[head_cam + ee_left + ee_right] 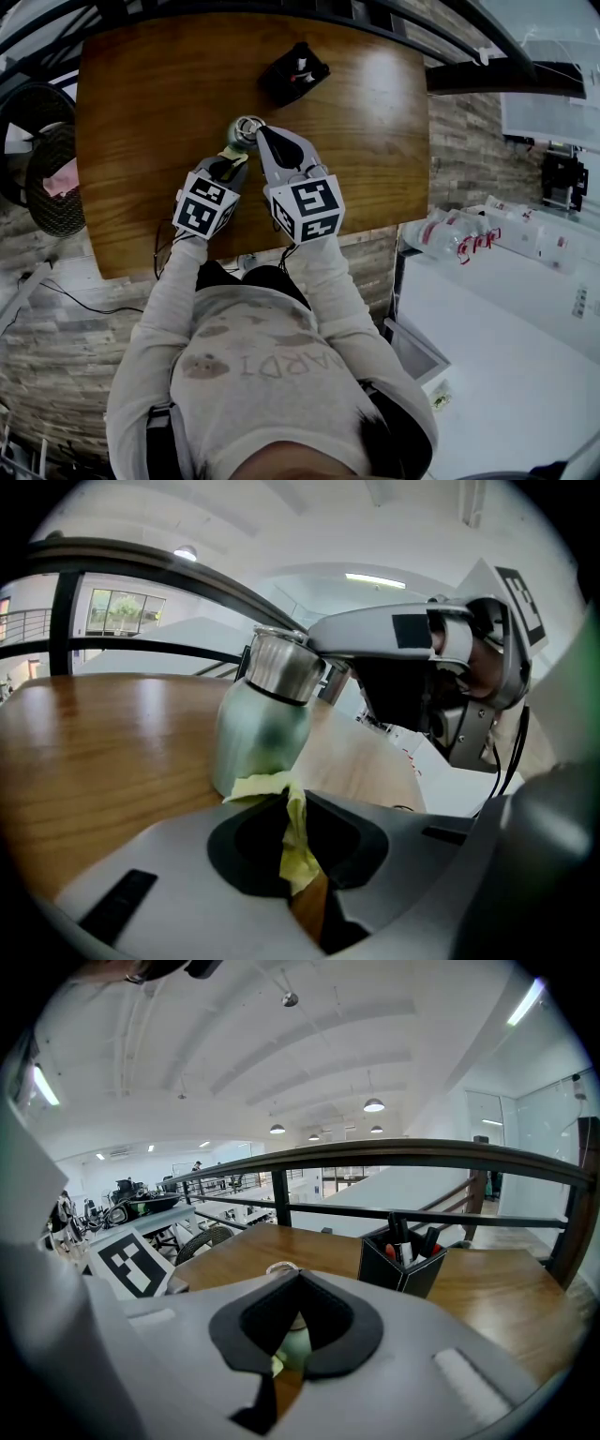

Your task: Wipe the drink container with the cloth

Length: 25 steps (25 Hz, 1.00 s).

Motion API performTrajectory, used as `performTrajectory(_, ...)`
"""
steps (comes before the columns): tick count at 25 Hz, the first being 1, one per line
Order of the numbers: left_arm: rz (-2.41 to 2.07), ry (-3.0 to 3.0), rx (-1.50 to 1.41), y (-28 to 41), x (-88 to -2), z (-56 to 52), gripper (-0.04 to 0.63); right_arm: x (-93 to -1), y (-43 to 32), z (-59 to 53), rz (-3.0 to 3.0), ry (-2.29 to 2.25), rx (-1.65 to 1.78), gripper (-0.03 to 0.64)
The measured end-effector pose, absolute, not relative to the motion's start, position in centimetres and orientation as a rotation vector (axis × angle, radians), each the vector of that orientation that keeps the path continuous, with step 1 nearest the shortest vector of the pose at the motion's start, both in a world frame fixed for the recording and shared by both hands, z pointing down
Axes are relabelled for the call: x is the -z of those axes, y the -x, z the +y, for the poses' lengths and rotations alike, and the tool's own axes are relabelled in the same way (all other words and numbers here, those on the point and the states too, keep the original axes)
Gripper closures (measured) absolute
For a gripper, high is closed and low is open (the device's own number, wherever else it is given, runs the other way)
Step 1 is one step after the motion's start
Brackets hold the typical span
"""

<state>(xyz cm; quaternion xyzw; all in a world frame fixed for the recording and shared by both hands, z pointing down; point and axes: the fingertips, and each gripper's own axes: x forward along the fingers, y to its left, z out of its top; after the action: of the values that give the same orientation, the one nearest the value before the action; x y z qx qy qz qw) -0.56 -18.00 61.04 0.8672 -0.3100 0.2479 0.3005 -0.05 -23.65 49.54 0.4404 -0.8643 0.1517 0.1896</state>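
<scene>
A pale green drink container (246, 131) with a steel cap stands upright near the middle of the wooden table (141, 112). My left gripper (232, 161) is shut on a yellow cloth (296, 841). The cloth's free end lies against the foot of the container (261, 735). My right gripper (262, 134) comes in from the right at cap height. Its jaws are closed at the edge of the steel cap (286, 663). In the right gripper view the container (296, 1345) shows only through the hollow between the jaws of the right gripper (290, 1277).
A black pen holder (293, 72) with pens stands further back on the table, also in the right gripper view (405, 1260). A dark railing (375, 1152) runs behind the table. Wicker chairs (52, 178) stand off its left edge.
</scene>
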Motion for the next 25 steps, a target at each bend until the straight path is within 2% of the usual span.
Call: performTrajectory(25,-0.689,-2.405,-0.771,2.5,-60.0,-18.6,0.566,-49.5,0.4,-23.9,-2.432,-1.24,-0.419,0.607)
